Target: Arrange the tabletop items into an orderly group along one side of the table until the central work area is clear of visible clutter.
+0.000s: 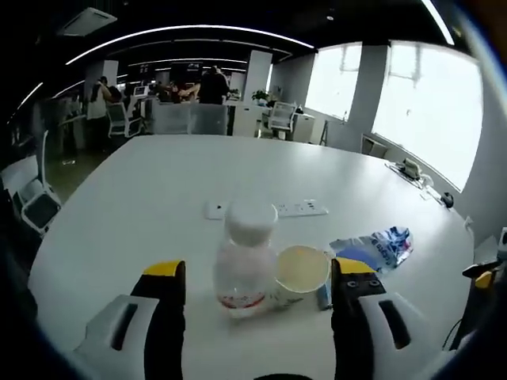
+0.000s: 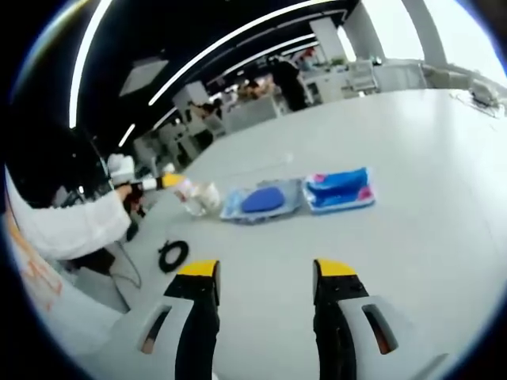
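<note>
The white table (image 1: 142, 198) carries everything, its middle mostly bare and its things gathered toward the edge nearest the person. In the right gripper view, two flat packets lie side by side a little in from that edge: a blue packet (image 2: 339, 190) with pink corners, and just beside it a clear packet (image 2: 263, 201) with a dark blue shape inside. In the left gripper view a blue-and-white wrapper (image 1: 379, 247) lies crumpled toward the table's right-hand edge, and a white power strip (image 1: 295, 209) rests flat further in toward the middle. A black coiled cord (image 2: 173, 255) lies close to the near edge in the right gripper view.

The left gripper (image 1: 257, 283) is spread wide, its jaws standing to either side of a plastic bottle (image 1: 242, 269) with a white cap and a paper cup (image 1: 299, 275) tipped on its side, mouth toward the camera. Bottle and cup touch each other; the jaws touch neither.

The right gripper (image 2: 266, 273) is also spread wide, holding nothing, over bare tabletop short of the packets.
</note>
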